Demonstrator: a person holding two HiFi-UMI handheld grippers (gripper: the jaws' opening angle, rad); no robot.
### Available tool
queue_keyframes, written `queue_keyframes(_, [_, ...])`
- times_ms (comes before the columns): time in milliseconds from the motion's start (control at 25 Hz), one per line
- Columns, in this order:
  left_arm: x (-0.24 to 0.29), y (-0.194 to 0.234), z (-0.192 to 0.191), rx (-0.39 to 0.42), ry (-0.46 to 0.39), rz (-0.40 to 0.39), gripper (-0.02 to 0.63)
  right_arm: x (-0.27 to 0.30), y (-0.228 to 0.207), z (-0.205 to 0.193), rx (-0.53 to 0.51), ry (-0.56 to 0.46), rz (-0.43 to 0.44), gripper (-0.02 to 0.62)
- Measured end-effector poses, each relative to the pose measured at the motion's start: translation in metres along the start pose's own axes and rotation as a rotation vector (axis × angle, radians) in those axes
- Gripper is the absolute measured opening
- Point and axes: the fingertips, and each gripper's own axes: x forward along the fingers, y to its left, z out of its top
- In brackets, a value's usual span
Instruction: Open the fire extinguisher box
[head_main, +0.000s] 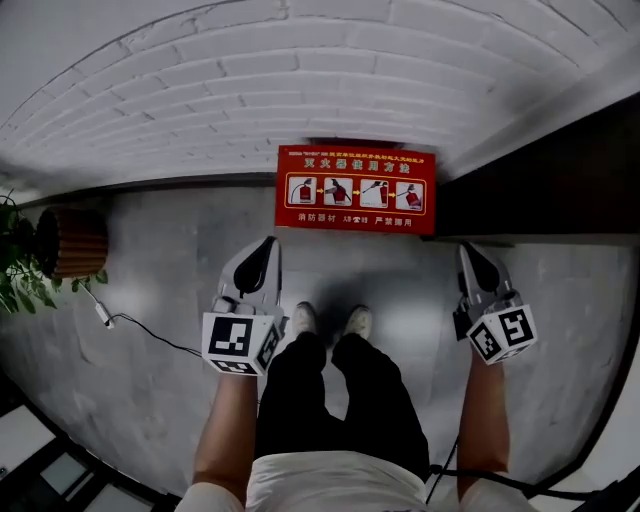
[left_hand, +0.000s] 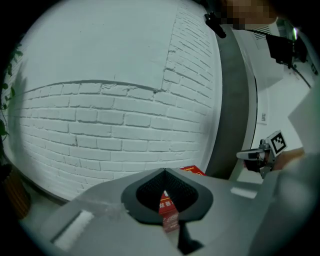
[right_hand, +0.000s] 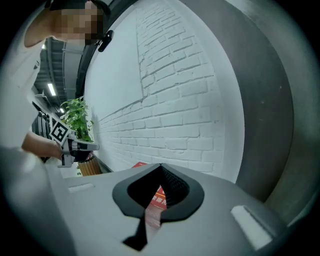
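Observation:
The fire extinguisher box (head_main: 356, 189) is a low red case with white pictograms on its closed lid. It stands on the grey floor against the white brick wall. My left gripper (head_main: 268, 244) hovers short of its left front corner, jaws shut and empty. To the right of the box's right front corner, my right gripper (head_main: 466, 249) hangs with its jaws also shut on nothing. Neither touches the box. In the left gripper view the red box (left_hand: 168, 204) shows below the closed jaw tips (left_hand: 165, 171). The right gripper view has the box (right_hand: 156, 200) under its tips (right_hand: 161, 166).
A plant in a slatted wooden pot (head_main: 71, 242) stands at the left by the wall. A white plug with a dark cable (head_main: 104, 314) lies on the floor beside it. A dark panel (head_main: 545, 185) runs along the right. The person's shoes (head_main: 330, 321) are just behind the box.

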Motion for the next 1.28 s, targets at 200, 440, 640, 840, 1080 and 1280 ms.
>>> queue_keyframes(200, [0.020, 0.017, -0.051, -0.014, 0.019, 0.010, 0.005, 0.016, -0.017, -0.055, -0.036, 0.042, -0.014, 0.003])
queue_keyframes(440, [0.039, 0.023, -0.110, -0.039, 0.044, 0.002, 0.005, 0.033, -0.031, -0.122, -0.013, 0.067, -0.037, 0.004])
queue_keyframes(640, [0.049, 0.021, -0.132, -0.031, 0.048, -0.014, 0.005, 0.040, -0.047, -0.148, -0.004, 0.055, -0.068, 0.004])
queue_keyframes(840, [0.055, 0.017, -0.131, -0.024, 0.048, -0.030, 0.005, 0.049, -0.051, -0.160, -0.037, 0.092, -0.049, 0.054])
queue_keyframes(1080, [0.057, 0.009, -0.132, -0.036, 0.059, -0.034, 0.005, 0.067, -0.049, -0.169, -0.060, 0.133, 0.014, 0.173])
queue_keyframes(1280, [0.058, 0.007, -0.131, -0.042, 0.060, -0.037, 0.005, 0.076, -0.046, -0.162, -0.063, 0.121, 0.043, 0.173])
